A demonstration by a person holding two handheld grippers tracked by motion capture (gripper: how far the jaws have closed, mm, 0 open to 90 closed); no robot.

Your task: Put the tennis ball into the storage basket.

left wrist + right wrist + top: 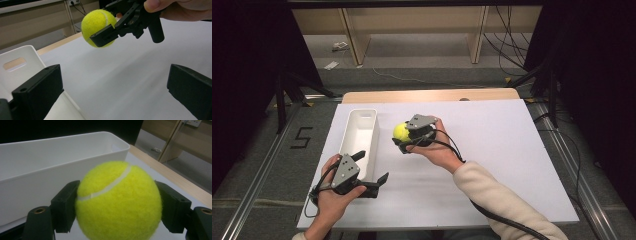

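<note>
Our right gripper [404, 134] pinches the tennis ball [401, 131] between both jaws, lifted off the white table top [492, 150], just right of the white bin [362, 137]. Our left gripper [371, 170] rests near the bin's near end, jaws spread wide with nothing between them. In the right gripper view the bin's long wall runs close behind the ball [118, 201]. The bin's long axis runs away from us. Bare table lies open to the right.
</note>
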